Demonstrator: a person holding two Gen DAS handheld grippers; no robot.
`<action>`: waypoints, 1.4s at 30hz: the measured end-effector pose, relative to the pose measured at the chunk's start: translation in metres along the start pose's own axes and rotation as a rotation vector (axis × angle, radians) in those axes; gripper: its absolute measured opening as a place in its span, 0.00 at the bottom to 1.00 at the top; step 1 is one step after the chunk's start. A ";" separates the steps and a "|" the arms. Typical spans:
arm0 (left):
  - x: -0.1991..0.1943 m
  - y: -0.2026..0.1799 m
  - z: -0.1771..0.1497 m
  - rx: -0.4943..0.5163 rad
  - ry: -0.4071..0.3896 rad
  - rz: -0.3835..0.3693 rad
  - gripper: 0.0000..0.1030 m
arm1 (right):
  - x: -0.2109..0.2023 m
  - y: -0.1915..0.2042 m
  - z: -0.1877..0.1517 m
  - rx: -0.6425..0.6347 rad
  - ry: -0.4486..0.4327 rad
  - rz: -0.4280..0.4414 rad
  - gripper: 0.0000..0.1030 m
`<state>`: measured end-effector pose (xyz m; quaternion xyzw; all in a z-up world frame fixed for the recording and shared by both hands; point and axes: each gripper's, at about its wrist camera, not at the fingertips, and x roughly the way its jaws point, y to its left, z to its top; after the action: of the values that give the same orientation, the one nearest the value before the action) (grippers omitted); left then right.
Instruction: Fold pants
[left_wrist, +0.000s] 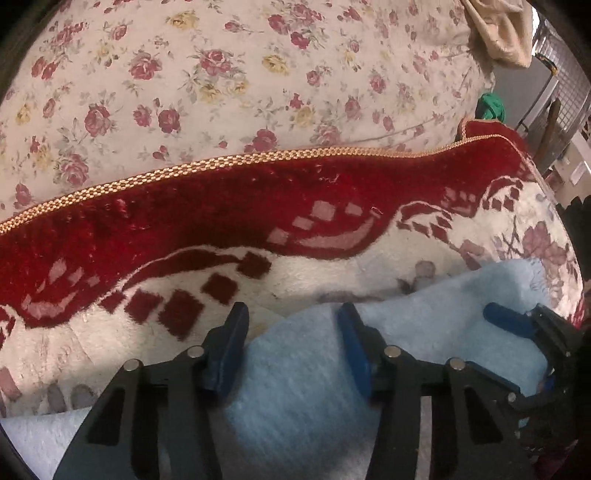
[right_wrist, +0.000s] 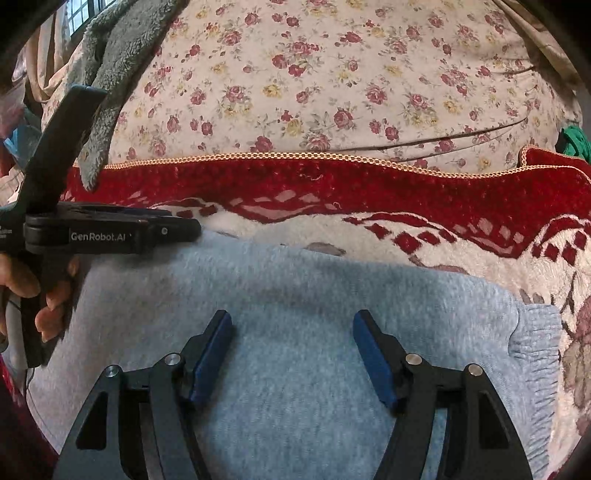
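Both wrist cameras look forward and down from close above the pale blue pants (right_wrist: 295, 295), sharing the red-bordered blanket (left_wrist: 258, 192) and floral bedsheet (right_wrist: 332, 74) beyond.

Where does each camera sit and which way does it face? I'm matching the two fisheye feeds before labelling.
Left wrist: on the left gripper, looking forward over its open blue fingers at the light blue pants and red blanket; the right gripper's tip shows at right.
Right wrist: on the right gripper, fingers open above the pants; the left gripper and a hand show at left.
Shared: pants, red blanket, floral sheet.
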<state>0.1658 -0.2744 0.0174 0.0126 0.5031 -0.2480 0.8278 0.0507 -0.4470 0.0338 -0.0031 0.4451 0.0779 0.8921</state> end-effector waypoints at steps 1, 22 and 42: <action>0.000 0.000 0.000 -0.006 -0.005 0.002 0.47 | 0.000 0.000 0.000 -0.001 -0.003 -0.001 0.71; -0.123 0.002 -0.071 -0.096 -0.214 0.235 0.81 | -0.047 0.049 -0.011 0.030 -0.015 0.122 0.81; -0.235 0.102 -0.204 -0.373 -0.294 0.435 0.84 | -0.043 0.188 -0.018 -0.137 0.073 0.362 0.82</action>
<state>-0.0467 -0.0366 0.0909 -0.0682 0.4003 0.0321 0.9133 -0.0155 -0.2686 0.0691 0.0134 0.4639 0.2672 0.8445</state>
